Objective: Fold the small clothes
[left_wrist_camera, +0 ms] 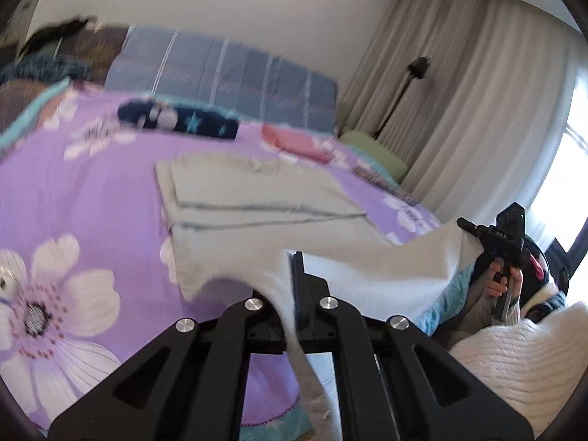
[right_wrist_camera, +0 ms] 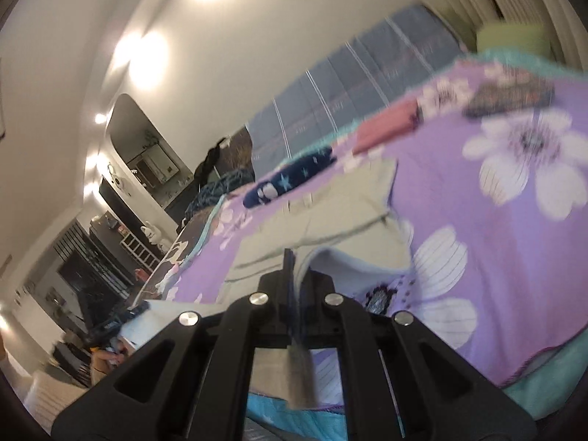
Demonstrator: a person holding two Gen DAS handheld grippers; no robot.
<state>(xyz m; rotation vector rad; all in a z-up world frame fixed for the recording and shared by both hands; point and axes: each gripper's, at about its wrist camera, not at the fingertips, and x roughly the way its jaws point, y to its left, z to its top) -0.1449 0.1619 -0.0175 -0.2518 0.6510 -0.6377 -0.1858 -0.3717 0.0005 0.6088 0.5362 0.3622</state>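
Note:
A small pale cream garment [left_wrist_camera: 257, 198] with thin blue stripes lies on the purple flowered bedspread [left_wrist_camera: 73, 191]. Its near edge is lifted off the bed. My left gripper [left_wrist_camera: 296, 286] is shut on the near left part of that edge, and cloth hangs down between its fingers. My right gripper [right_wrist_camera: 294, 279] is shut on the other end of the edge; it also shows in the left wrist view [left_wrist_camera: 477, 235] at the right. The garment [right_wrist_camera: 330, 205] shows in the right wrist view too, partly folded.
A navy star-print item [left_wrist_camera: 180, 119] and a pink folded item [left_wrist_camera: 294, 141] lie further back on the bed. A blue checked pillow [left_wrist_camera: 228, 70] stands at the headboard. Curtains [left_wrist_camera: 459, 92] and a floor lamp [left_wrist_camera: 411, 73] are at the right.

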